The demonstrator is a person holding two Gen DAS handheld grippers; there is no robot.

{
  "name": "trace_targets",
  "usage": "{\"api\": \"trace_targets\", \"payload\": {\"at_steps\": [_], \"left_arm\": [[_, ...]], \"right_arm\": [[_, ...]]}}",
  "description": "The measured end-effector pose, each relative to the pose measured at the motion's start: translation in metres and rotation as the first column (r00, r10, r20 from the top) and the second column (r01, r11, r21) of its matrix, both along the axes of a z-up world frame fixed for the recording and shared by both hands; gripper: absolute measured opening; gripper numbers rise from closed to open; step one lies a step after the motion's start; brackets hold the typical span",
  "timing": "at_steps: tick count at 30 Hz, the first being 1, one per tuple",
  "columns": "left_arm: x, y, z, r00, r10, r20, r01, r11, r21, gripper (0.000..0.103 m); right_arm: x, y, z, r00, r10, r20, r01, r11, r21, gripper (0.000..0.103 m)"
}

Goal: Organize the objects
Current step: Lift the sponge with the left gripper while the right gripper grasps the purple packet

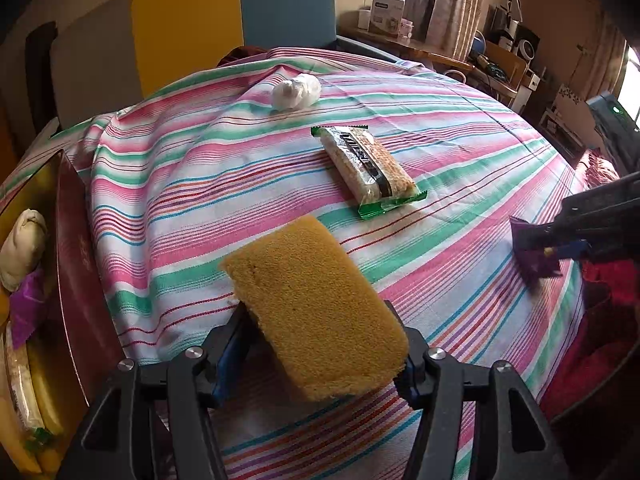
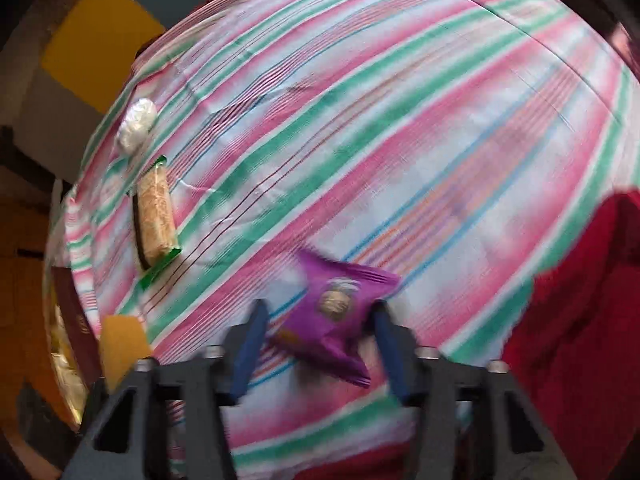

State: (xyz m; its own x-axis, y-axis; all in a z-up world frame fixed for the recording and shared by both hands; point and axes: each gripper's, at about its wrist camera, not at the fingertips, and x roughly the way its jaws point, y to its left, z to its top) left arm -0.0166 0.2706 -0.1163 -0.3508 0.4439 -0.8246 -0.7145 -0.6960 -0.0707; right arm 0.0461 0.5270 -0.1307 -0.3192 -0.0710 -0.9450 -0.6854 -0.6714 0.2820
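Note:
My left gripper (image 1: 320,344) is shut on a yellow sponge (image 1: 316,312) and holds it above the striped cloth (image 1: 200,184). My right gripper (image 2: 320,340) is shut on a purple snack packet (image 2: 336,312), lifted just off the cloth; it also shows in the left wrist view (image 1: 534,250) at the right edge. A green-wrapped rice cracker bar (image 1: 368,172) lies mid-table, also seen in the right wrist view (image 2: 154,216). A white crumpled plastic bundle (image 1: 296,90) lies farther back.
A dark red box with a gold lining (image 1: 76,272) stands at the left table edge, holding a beige bundle (image 1: 24,248), a purple packet (image 1: 28,308) and other snacks. A red cloth (image 2: 580,320) lies at the right. A yellow and blue chair (image 1: 232,20) stands behind.

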Motion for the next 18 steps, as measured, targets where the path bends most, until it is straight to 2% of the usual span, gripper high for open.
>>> {"api": "trace_targets", "payload": {"at_steps": [3,6,8,10,18], "left_arm": [[0.001,0.0,-0.001,1.0,0.0,-0.006,0.0,1.0,-0.001,0.062],[0.002,-0.001,-0.002,1.0,0.005,-0.011,-0.005,1.0,0.002,0.062],[0.002,0.0,-0.002,1.0,0.006,-0.013,-0.005,1.0,0.002,0.062],[0.002,-0.001,-0.002,1.0,0.009,-0.01,-0.009,1.0,0.005,0.063],[0.002,-0.001,-0.003,1.0,0.015,-0.014,-0.015,1.0,0.013,0.063]], "right_arm": [[-0.017,-0.006,0.005,0.995,0.1,-0.007,-0.099,0.992,0.081,0.035],[-0.037,-0.018,0.004,0.975,0.219,0.04,-0.222,0.951,0.214,0.033],[-0.04,-0.02,-0.003,0.964,0.26,0.048,-0.264,0.931,0.251,0.034],[-0.042,-0.022,-0.002,0.959,0.279,0.041,-0.279,0.918,0.28,0.035],[-0.047,-0.024,-0.001,0.958,0.285,0.038,-0.283,0.908,0.309,0.036]]}}
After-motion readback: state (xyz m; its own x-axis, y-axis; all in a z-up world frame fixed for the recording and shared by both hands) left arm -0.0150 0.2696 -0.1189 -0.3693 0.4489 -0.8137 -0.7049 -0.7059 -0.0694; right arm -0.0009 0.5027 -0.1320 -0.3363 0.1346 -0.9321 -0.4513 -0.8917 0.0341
